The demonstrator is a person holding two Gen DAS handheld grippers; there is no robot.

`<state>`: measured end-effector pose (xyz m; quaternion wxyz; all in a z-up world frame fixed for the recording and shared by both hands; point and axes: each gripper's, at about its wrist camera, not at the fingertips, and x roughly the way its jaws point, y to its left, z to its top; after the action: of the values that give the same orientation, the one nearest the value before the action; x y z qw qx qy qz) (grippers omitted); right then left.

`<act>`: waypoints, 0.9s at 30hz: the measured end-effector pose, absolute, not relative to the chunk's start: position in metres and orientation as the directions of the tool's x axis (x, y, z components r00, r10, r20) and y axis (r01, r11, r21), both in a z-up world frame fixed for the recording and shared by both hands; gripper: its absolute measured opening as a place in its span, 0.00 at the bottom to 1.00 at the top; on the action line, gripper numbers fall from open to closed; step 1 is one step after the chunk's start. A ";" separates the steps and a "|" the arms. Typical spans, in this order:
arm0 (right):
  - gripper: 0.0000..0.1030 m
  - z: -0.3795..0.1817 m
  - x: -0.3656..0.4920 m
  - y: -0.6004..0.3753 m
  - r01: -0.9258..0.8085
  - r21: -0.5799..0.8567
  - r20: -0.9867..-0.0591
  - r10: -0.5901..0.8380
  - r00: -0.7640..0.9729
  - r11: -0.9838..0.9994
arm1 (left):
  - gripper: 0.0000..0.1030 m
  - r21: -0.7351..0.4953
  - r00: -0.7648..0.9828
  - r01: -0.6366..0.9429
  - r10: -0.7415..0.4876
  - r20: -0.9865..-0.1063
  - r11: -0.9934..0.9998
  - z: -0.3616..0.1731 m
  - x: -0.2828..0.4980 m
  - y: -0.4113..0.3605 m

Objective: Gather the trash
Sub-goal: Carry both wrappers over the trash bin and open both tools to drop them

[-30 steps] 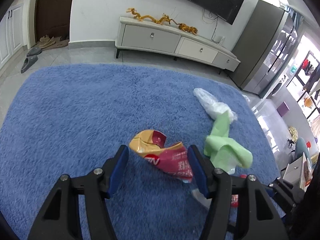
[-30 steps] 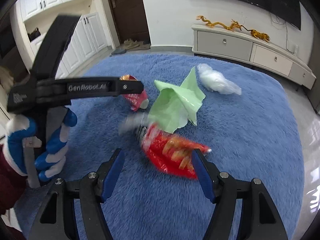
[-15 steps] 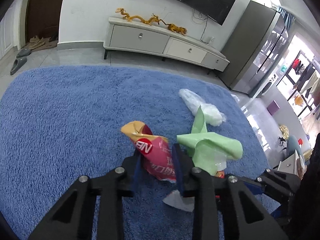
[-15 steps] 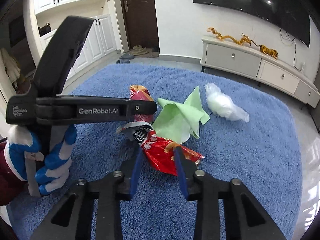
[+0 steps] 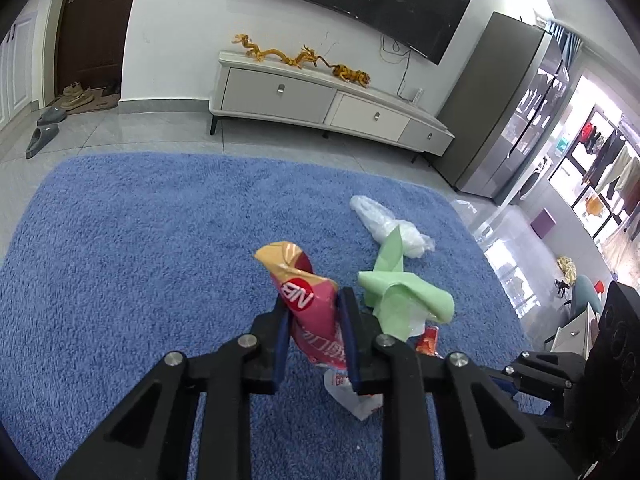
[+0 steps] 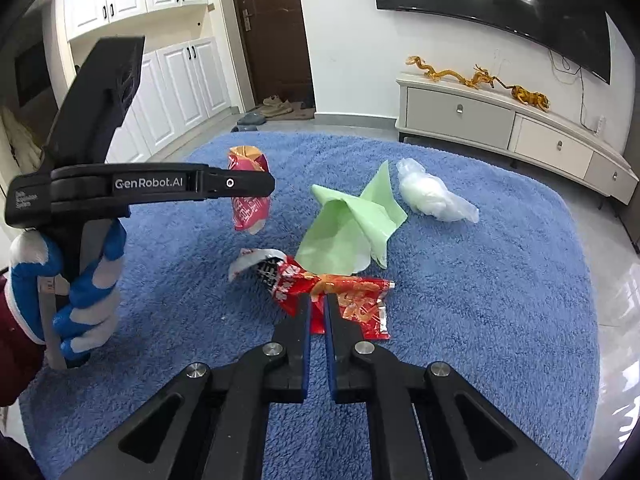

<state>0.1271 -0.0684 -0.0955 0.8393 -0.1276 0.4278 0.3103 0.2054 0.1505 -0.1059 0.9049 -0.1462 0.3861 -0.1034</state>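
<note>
My left gripper (image 5: 314, 308) is shut on a pink and yellow snack bag (image 5: 304, 296) and holds it above the blue rug (image 5: 140, 240); the bag also shows in the right wrist view (image 6: 250, 200). My right gripper (image 6: 319, 304) is shut on a red snack wrapper (image 6: 352, 296), lifted off the rug. A crumpled green plastic bag (image 6: 348, 224) and a clear plastic bag (image 6: 432, 196) lie on the rug beyond; both also show in the left wrist view, green (image 5: 400, 292) and clear (image 5: 384, 224).
A white TV cabinet (image 5: 320, 100) stands against the far wall under a black TV (image 5: 352, 4). Slippers (image 5: 42, 140) lie by the door at left. White cupboards (image 6: 176, 80) line the left wall. A grey fridge (image 5: 512, 112) stands at right.
Both grippers have closed on their wrappers, the left on the pink bag and the right on the red one, and have lifted them off the rug.
</note>
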 end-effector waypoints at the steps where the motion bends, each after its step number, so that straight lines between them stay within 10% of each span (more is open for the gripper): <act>1: 0.26 -0.094 0.127 -0.068 -0.630 0.048 -0.795 0.412 0.446 0.775 | 0.21 -0.346 0.682 0.074 -0.300 -0.667 0.935 -0.105 0.205 0.152; 4: 0.66 -0.091 0.128 -0.069 -0.616 0.039 -0.781 0.409 0.473 0.787 | 0.21 -0.351 0.685 0.074 -0.304 -0.662 0.933 -0.105 0.202 0.155; 19: 0.71 -0.128 0.165 -0.041 -0.642 -0.013 -0.847 0.333 0.414 0.766 | 0.21 -0.392 0.691 0.055 -0.319 -0.649 0.918 -0.109 0.198 0.170; 27: 0.24 -0.122 0.170 -0.056 -0.591 0.006 -0.828 0.336 0.450 0.806 | 0.21 -0.390 0.694 0.054 -0.316 -0.647 0.919 -0.107 0.190 0.170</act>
<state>0.1701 -0.0558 -0.1220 0.8393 -0.1434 0.4459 0.2762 0.1902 0.1705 -0.1067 0.9038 -0.1731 0.3778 -0.1025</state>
